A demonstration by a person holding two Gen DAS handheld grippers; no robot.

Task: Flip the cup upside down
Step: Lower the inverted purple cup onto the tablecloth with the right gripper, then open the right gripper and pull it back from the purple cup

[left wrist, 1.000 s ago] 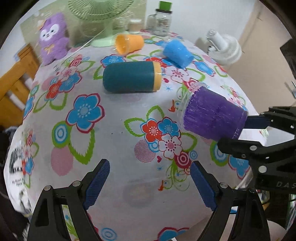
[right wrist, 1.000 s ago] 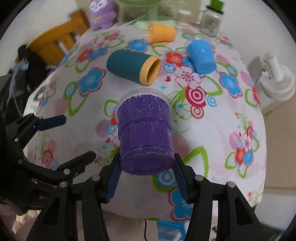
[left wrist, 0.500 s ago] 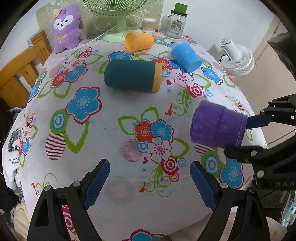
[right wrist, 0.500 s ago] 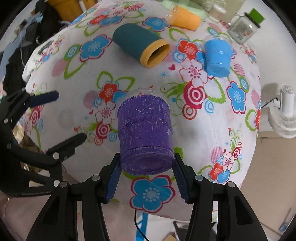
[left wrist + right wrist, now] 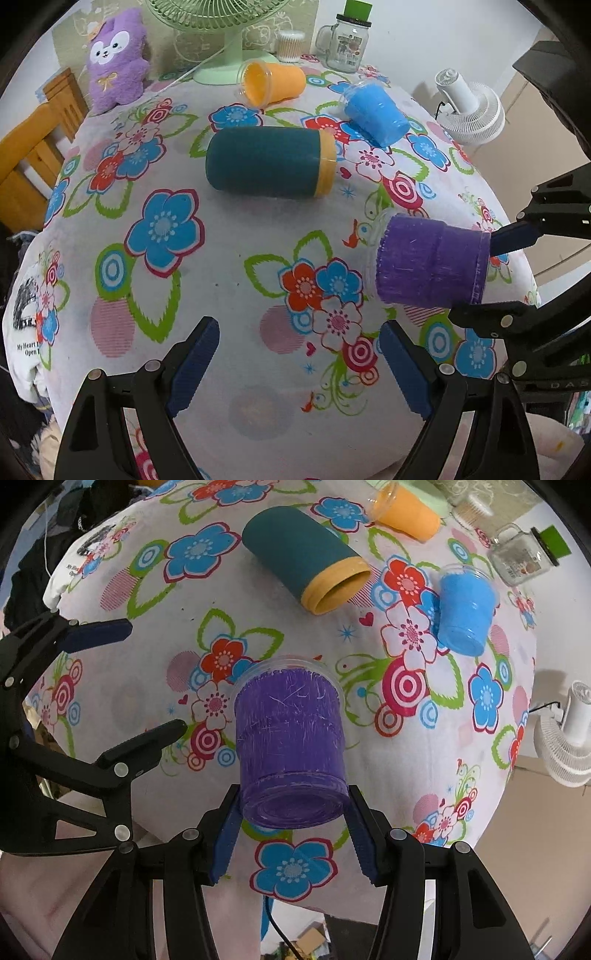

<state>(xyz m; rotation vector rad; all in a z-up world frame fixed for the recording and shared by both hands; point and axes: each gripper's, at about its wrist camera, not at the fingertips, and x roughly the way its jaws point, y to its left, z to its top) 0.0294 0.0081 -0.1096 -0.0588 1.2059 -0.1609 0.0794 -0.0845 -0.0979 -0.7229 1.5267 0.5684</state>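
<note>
My right gripper [image 5: 291, 834] is shut on a purple cup [image 5: 290, 747] by its base and holds it above the flowered table, mouth pointing away and down toward the cloth. In the left wrist view the purple cup [image 5: 430, 264] lies sideways in the air at the right, held by the right gripper [image 5: 491, 273]. My left gripper [image 5: 299, 363] is open and empty over the table's near part, left of the cup; it also shows in the right wrist view [image 5: 147, 683].
A teal cup with a yellow rim [image 5: 269, 166], an orange cup [image 5: 273, 83] and a blue cup [image 5: 375, 112] lie on their sides on the flowered tablecloth [image 5: 166, 229]. A green fan [image 5: 225, 44], glass jar [image 5: 345, 42] and purple plush [image 5: 116, 62] stand at the back. A white fan [image 5: 471, 110] is off the right edge.
The right gripper has lifted the purple cup up and back from the table, tilting it mouth-down. The left gripper has risen and drawn back; it stays open.
</note>
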